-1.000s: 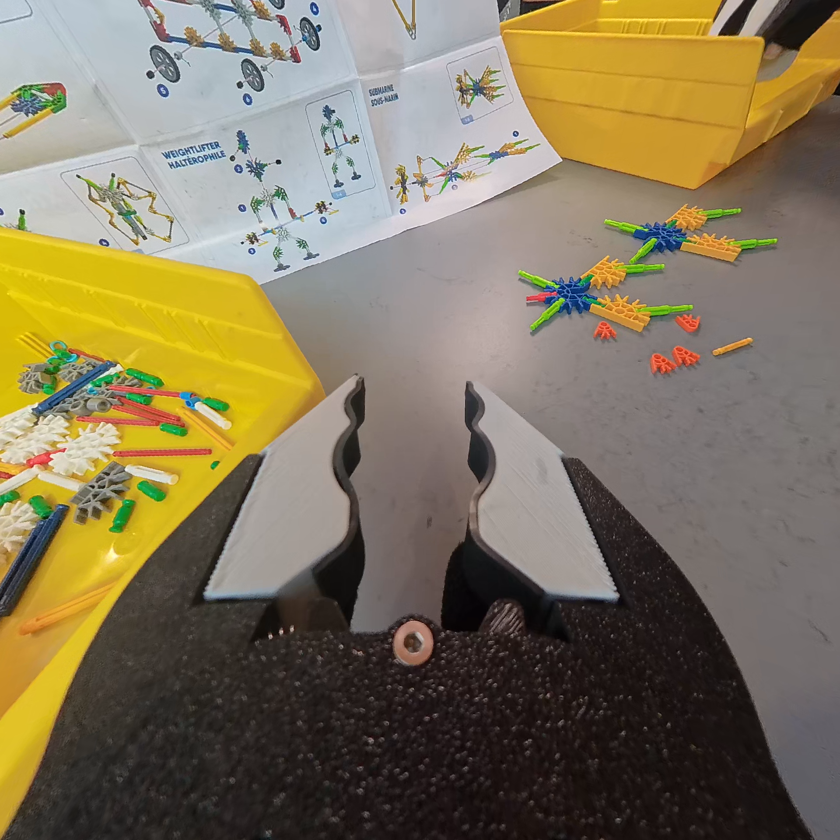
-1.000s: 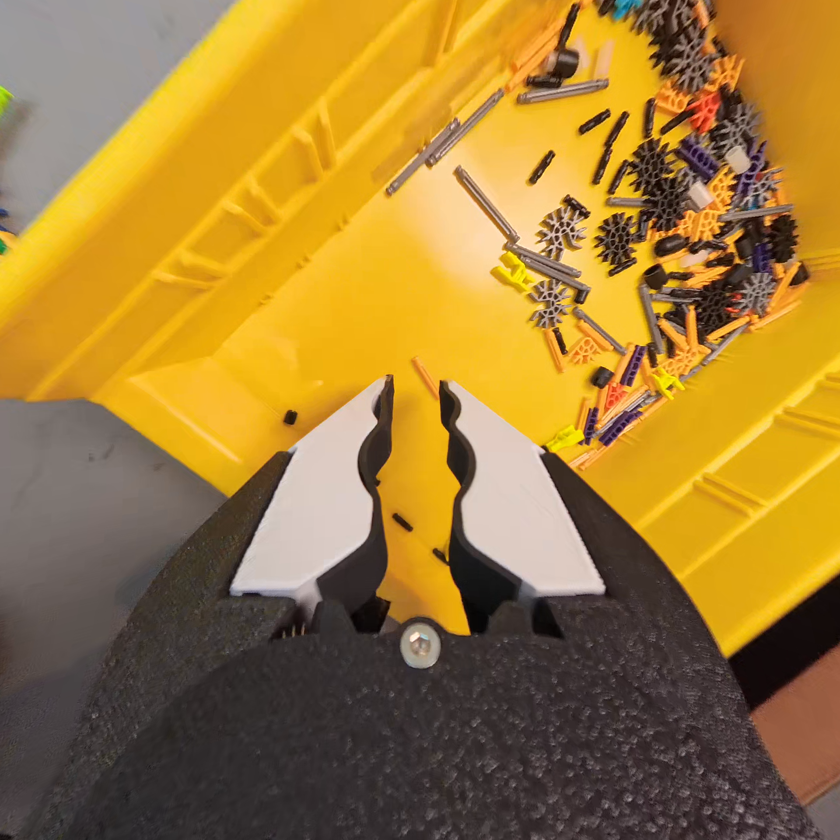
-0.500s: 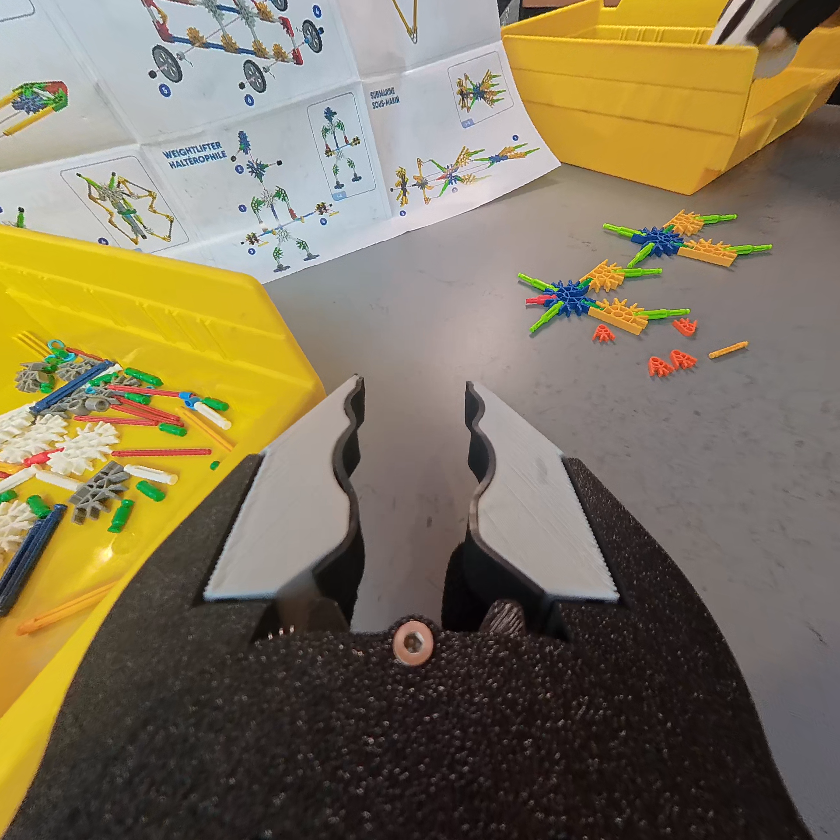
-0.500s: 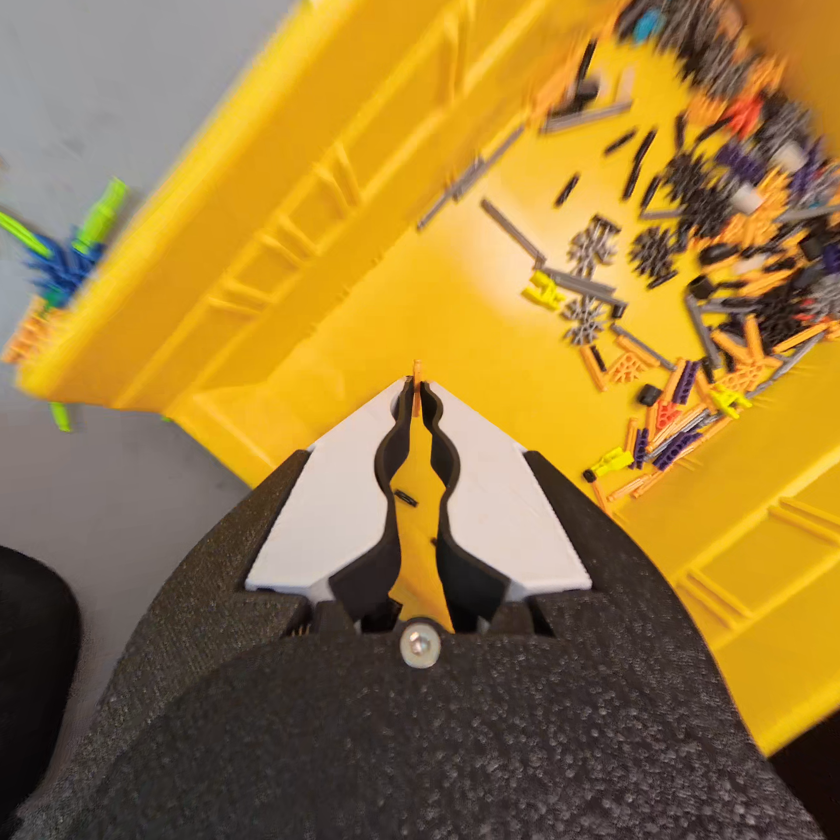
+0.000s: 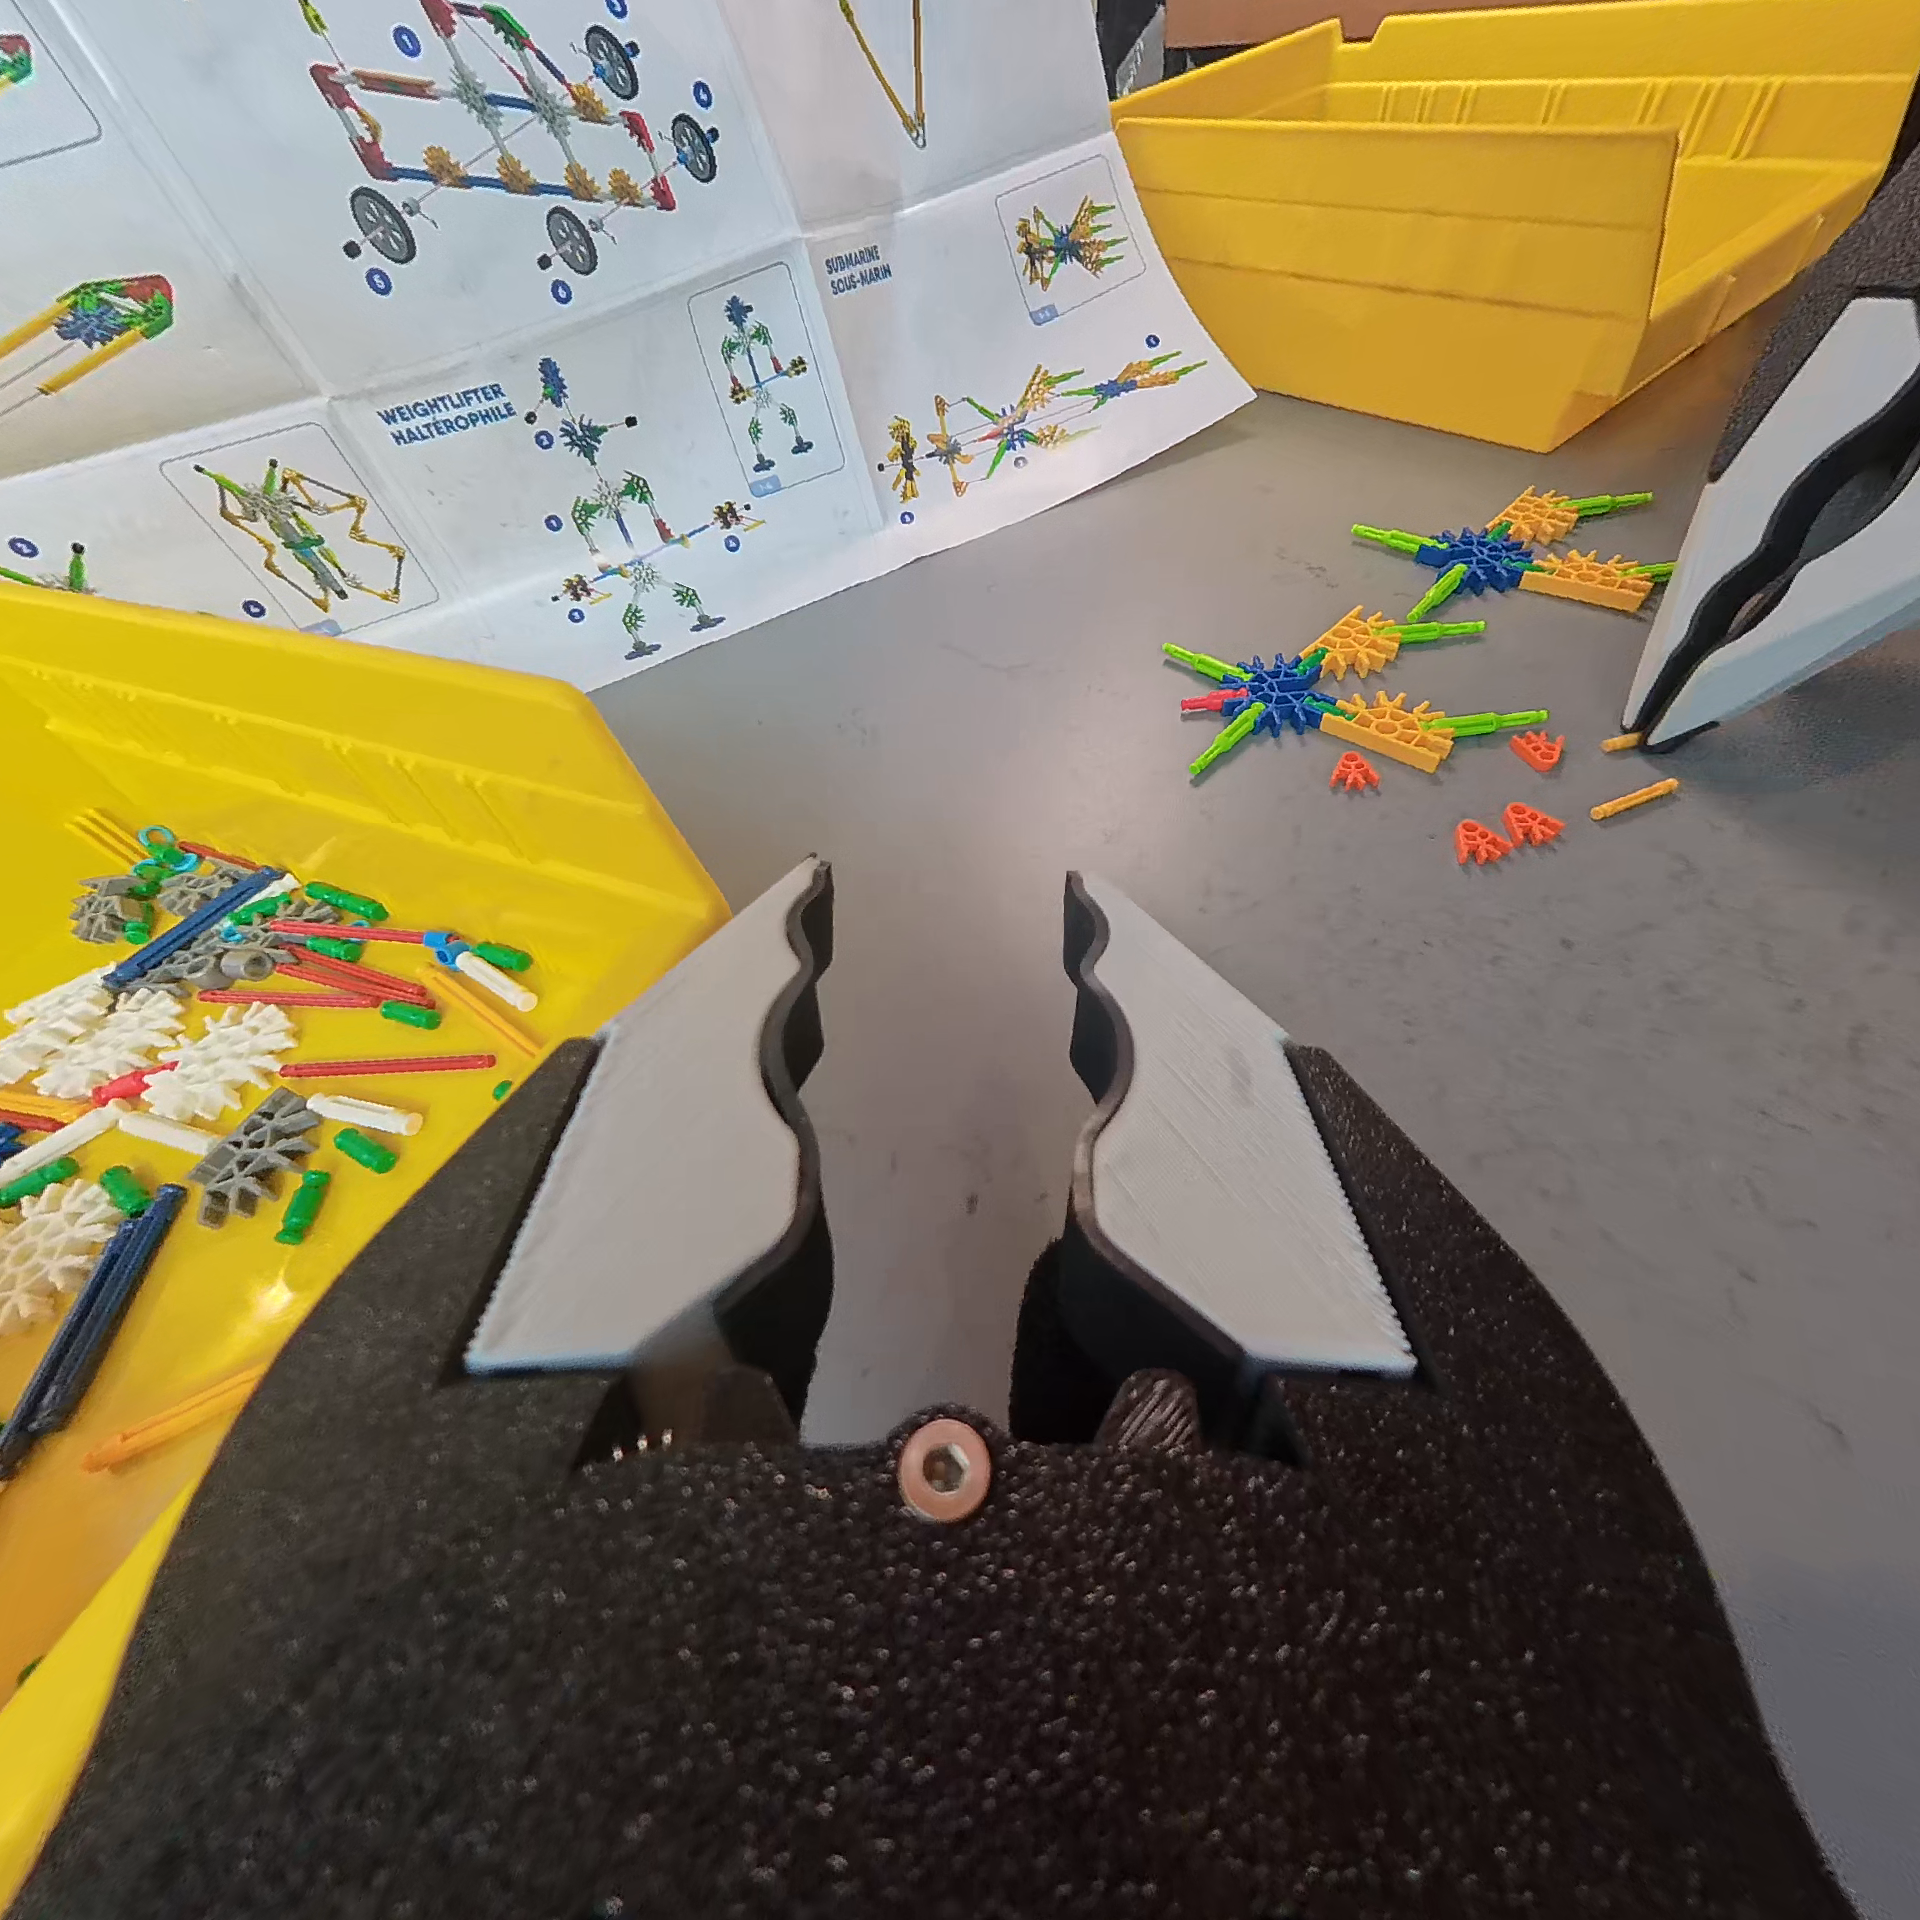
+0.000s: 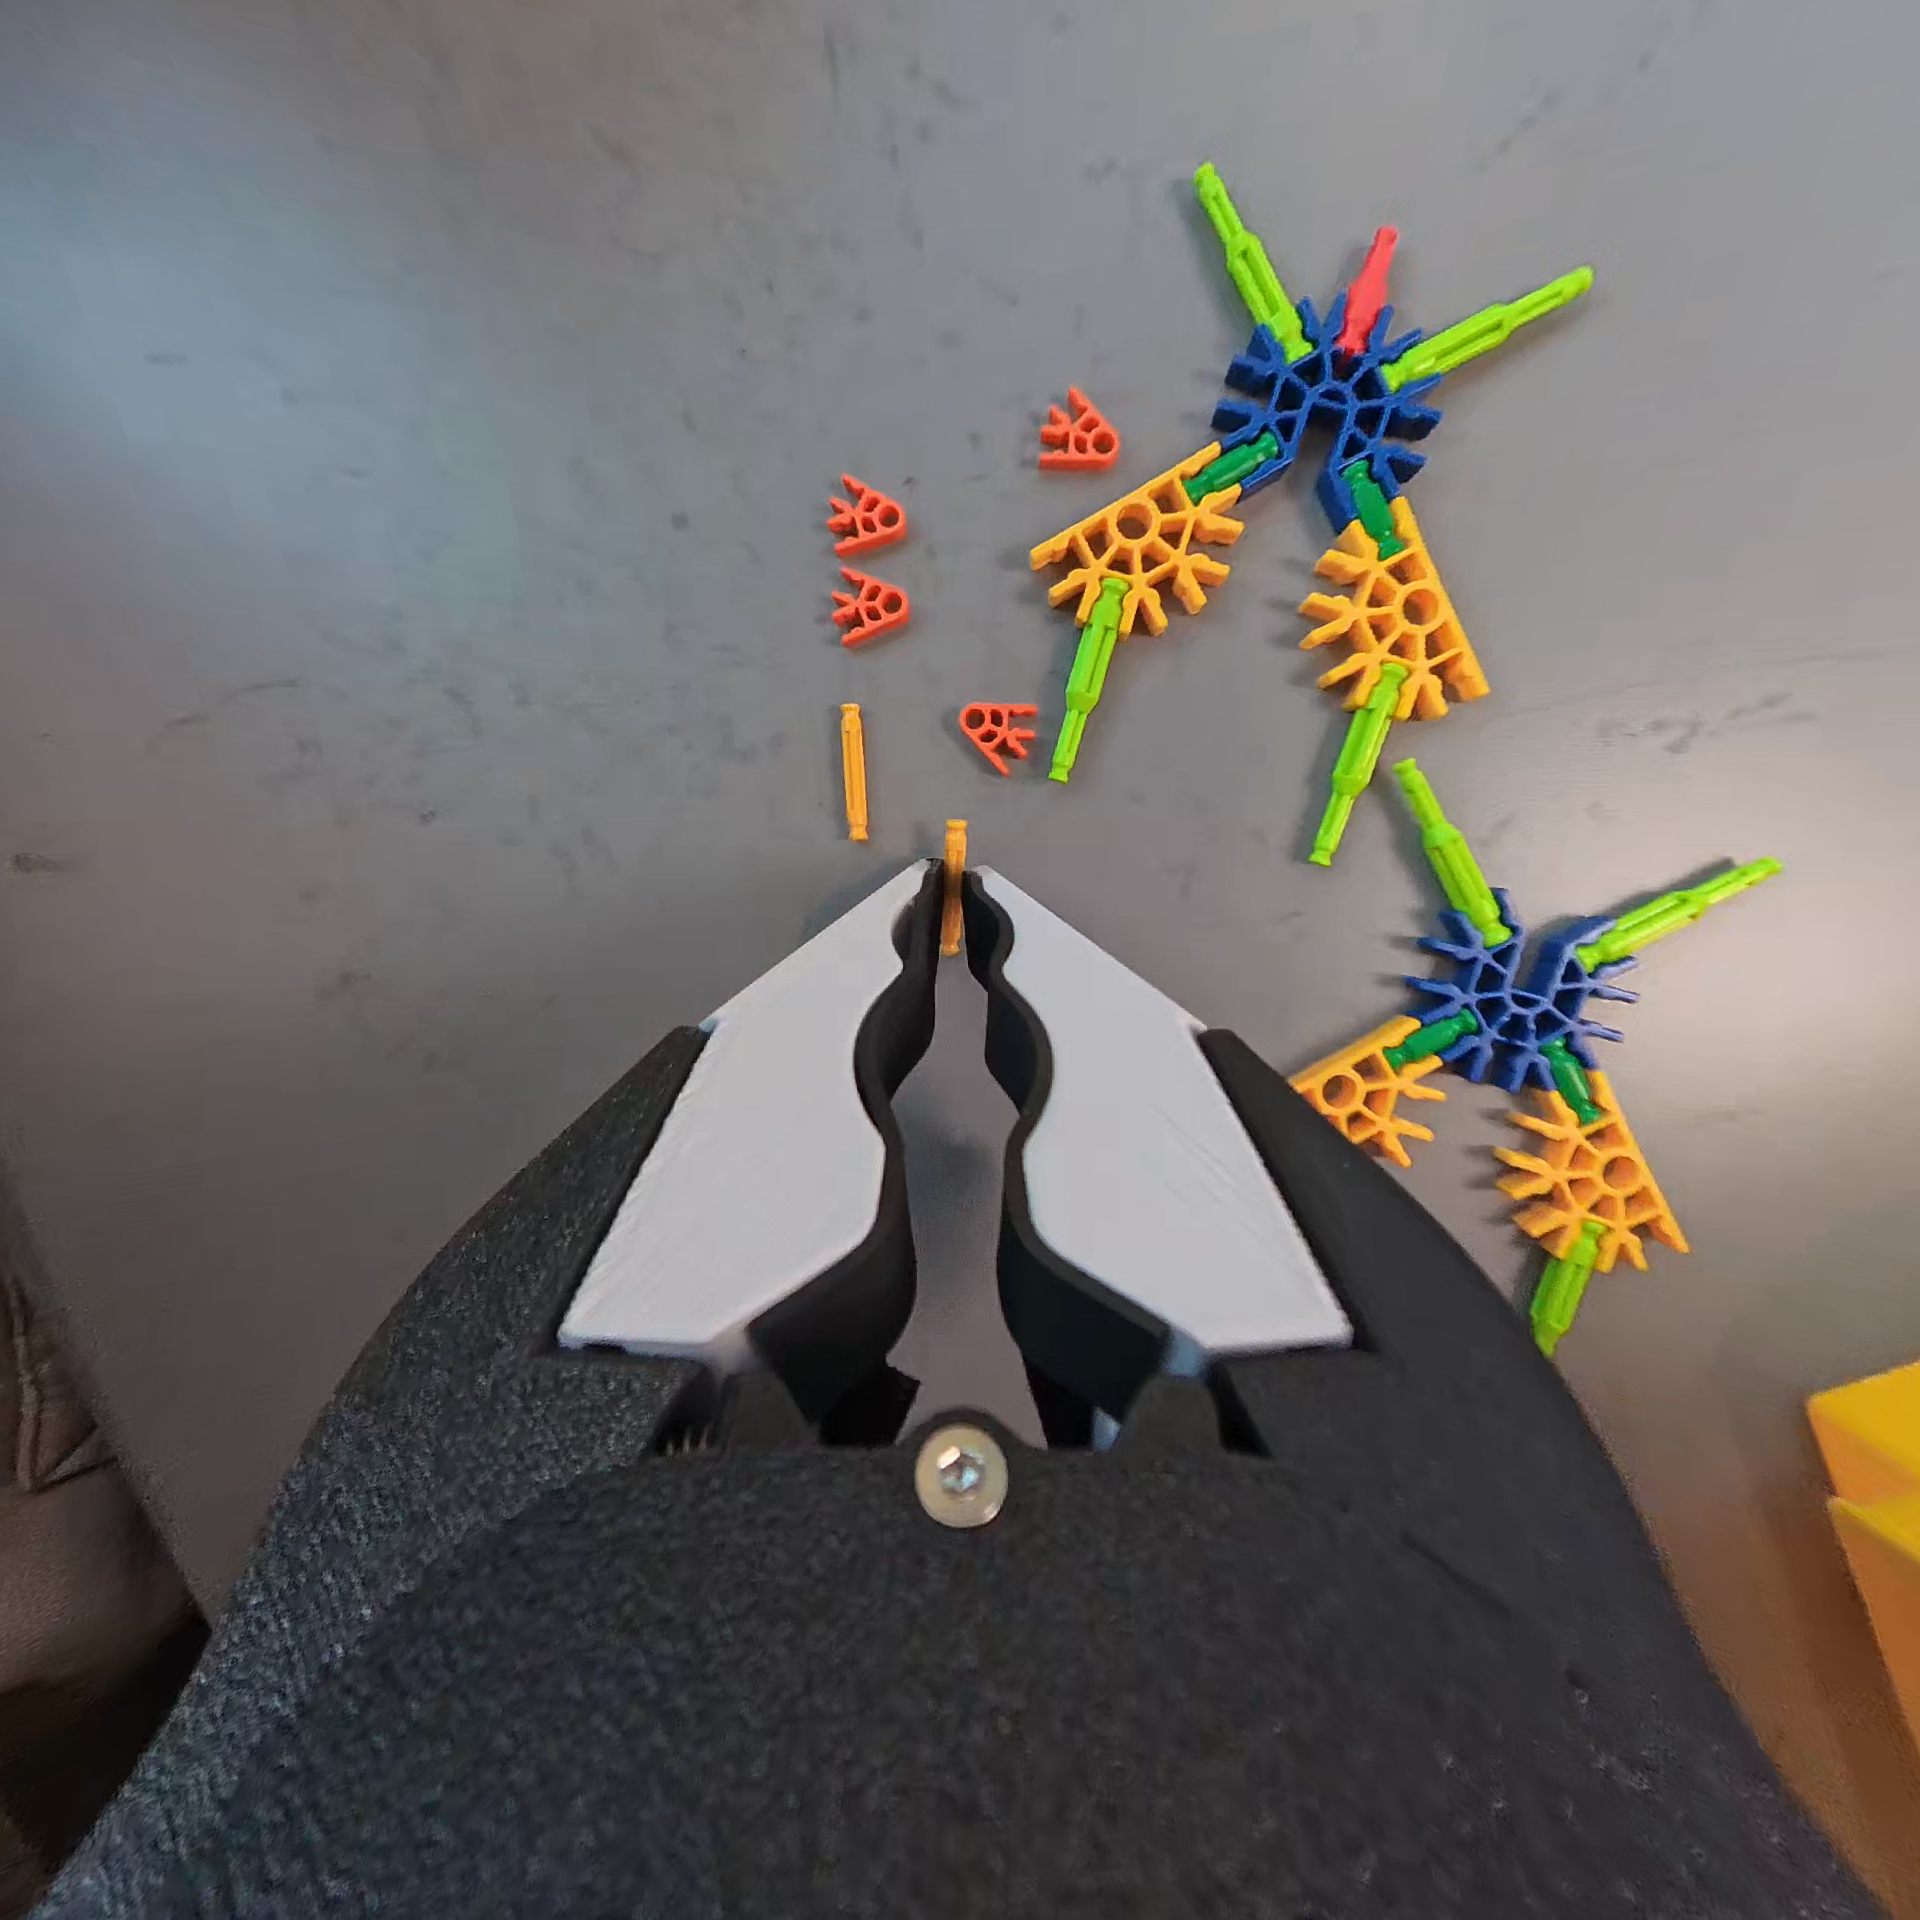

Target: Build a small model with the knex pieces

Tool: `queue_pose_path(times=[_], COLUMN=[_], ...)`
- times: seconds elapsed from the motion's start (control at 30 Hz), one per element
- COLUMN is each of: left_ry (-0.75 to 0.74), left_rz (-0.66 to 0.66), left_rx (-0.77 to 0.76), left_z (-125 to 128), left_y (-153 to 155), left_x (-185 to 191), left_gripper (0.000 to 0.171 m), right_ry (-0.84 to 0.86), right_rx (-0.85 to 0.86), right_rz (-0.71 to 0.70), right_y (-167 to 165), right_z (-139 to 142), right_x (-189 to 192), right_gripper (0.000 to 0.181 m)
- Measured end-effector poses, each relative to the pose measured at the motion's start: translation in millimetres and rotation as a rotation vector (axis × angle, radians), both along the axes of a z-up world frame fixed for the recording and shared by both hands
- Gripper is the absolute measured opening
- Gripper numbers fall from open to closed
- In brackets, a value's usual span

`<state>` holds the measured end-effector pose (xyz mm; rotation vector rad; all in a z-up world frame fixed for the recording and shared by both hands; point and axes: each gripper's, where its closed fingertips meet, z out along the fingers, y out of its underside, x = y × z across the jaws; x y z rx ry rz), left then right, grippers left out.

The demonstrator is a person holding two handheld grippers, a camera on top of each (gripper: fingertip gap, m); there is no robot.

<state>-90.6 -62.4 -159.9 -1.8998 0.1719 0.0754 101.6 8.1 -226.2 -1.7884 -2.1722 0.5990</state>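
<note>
My right gripper [image 6: 948, 878] is shut on a short orange rod [image 6: 953, 844] and holds it just above the grey table, beside a second loose orange rod [image 6: 853, 771]. It also shows at the right of the left wrist view [image 5: 1636, 734]. Small orange-red connectors [image 6: 868, 516] lie just ahead. Two built pieces lie to the right, each with a blue hub [image 6: 1325, 400], yellow-orange fan connectors and green rods. The nearer one shows lower down [image 6: 1517, 1003]. My left gripper [image 5: 948, 883] is open and empty over bare table, next to a yellow bin.
A yellow bin [image 5: 343, 748] at the left holds loose white, grey, red, green and blue parts. A white instruction sheet [image 5: 644, 312] stands propped at the back. Another yellow bin [image 5: 1382, 281] stands at the back right, its corner showing in the right wrist view [image 6: 1870, 1538]. Some 20 cm of space lies between my two pairs of fingers.
My right gripper closed on the orange rod inside the yellow bin, then carried it out to the table by the built pieces. My left gripper stayed still and open.
</note>
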Motion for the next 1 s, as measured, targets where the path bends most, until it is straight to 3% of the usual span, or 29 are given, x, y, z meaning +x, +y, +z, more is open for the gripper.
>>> queue_pose_path(times=[0.13,0.23,0.37,0.43,0.53,0.7,0.8,1.0], left_ry=[-0.008,-0.014,-0.016,-0.027,-0.035,-0.023,-0.029,-0.067], left_rz=[0.005,0.001,-0.006,-0.007,-0.005,0.026,0.050,0.048], left_rx=[0.003,-0.007,-0.013,-0.020,-0.031,-0.026,-0.026,-0.043], left_z=[1.0,-2.1,-4.3,-6.5,-9.7,-8.5,-8.8,-13.7], left_y=[0.0,0.5,1.5,2.4,3.0,1.3,0.1,2.6], left_x=[-2.1,-1.0,0.7,0.7,0.4,-5.9,-11.6,-14.1], left_gripper=[0.044,0.044,0.044,0.044,0.044,0.044,0.044,0.044], right_ry=[0.012,0.172,0.470,0.453,0.340,0.075,-0.051,-0.144], right_rx=[0.013,0.020,0.223,0.329,0.286,0.184,0.161,0.125], right_rz=[0.003,-0.038,-0.341,-0.481,-0.631,-0.806,-0.850,-0.729], right_y=[1.9,24.8,142.0,209.8,289.6,367.0,378.8,352.1], right_z=[3.1,53.3,171.8,191.3,164.5,67.3,33.3,24.2], right_x=[-2.4,-7.0,8.9,28.3,38.8,48.7,61.8,74.9], right_gripper=[0.007,0.018,0.017,0.017,0.018,0.016,0.015,0.015])
